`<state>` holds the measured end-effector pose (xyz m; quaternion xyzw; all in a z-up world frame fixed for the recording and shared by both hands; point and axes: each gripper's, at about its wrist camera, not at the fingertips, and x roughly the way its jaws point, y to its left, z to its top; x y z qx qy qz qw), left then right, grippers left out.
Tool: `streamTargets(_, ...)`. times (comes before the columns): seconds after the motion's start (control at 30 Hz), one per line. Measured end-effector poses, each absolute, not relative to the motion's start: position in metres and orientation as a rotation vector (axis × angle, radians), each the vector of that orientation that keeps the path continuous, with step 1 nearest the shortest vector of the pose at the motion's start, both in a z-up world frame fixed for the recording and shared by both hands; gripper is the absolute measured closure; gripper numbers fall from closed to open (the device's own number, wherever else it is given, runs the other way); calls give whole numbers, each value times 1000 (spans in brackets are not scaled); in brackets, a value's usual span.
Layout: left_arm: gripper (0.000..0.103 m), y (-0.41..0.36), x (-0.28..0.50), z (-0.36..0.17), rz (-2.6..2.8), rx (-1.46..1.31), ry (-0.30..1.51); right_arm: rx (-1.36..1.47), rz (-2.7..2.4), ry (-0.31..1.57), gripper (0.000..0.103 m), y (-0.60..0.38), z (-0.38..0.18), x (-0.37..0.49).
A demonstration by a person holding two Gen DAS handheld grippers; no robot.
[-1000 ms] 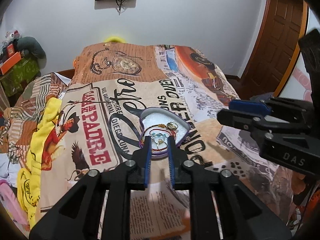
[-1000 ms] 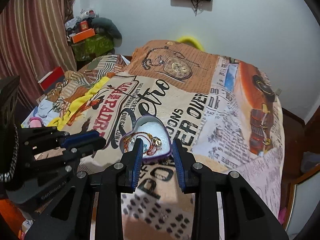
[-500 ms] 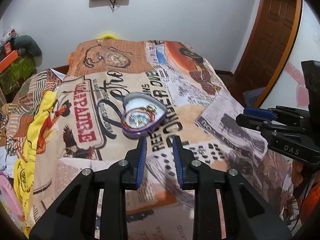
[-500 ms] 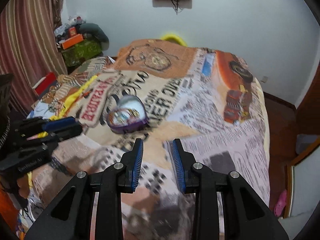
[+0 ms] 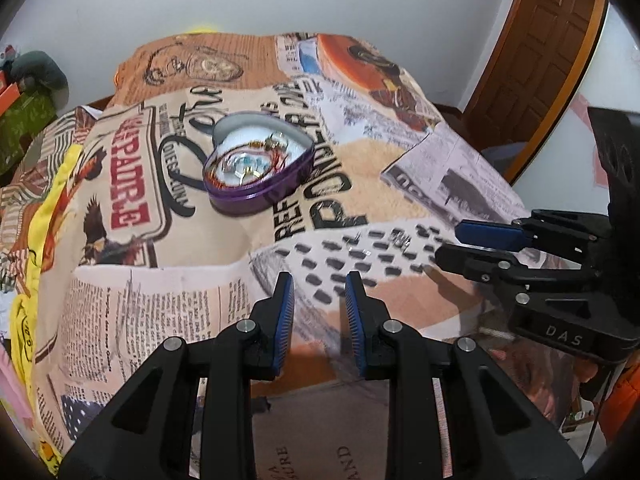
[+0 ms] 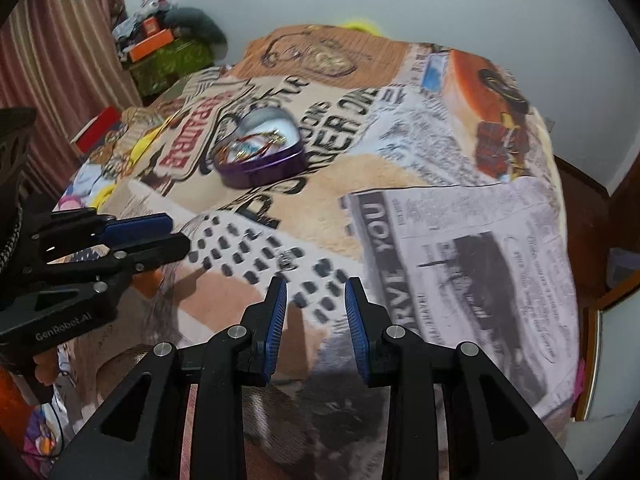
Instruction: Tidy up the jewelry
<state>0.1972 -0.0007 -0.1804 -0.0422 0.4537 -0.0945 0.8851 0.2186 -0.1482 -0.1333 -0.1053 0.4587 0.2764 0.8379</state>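
Note:
A purple heart-shaped tin [image 5: 259, 168] sits open on the printed bedspread, holding rings and thin bracelets; it also shows in the right wrist view [image 6: 262, 152]. Small silver jewelry pieces [image 5: 400, 239] lie loose on the dotted patch of the blanket, also seen in the right wrist view [image 6: 286, 259]. My left gripper [image 5: 320, 282] is open and empty, held back from the tin near the bed's front. My right gripper [image 6: 316, 286] is open and empty, close behind the loose pieces.
The bedspread [image 5: 360, 168] covers the whole bed. A wooden door [image 5: 540, 52] stands at the right. Boxes and clutter [image 6: 168, 48] are piled at the far left by a striped curtain [image 6: 60, 60].
Both grippers have pulled back from the heart tin toward the bed's front edge. Their jaws have opened a little wider and hold nothing.

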Motion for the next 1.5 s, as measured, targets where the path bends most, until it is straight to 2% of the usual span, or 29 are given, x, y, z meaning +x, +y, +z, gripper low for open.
streamTargets(0.47, 77, 4, 201, -191, -186, -75, 943, -247, 627, 952, 76, -127, -149, 227)
streamTargets(0.57, 77, 4, 201, -190, -188, -78, 942, -251, 641, 949, 92, -124, -149, 226)
streamTargets(0.6, 77, 4, 201, -190, -188, -78, 942, -246, 647, 950, 93, -126, -149, 225)
streamTargets(1.07, 77, -20, 198, -179, -268, -87, 935, -181, 621, 894, 94, -151, -128, 215)
streamTargets(1.5, 77, -59, 227, -192, -295, -56, 974, -154, 579, 853, 93, -176, -119, 220)
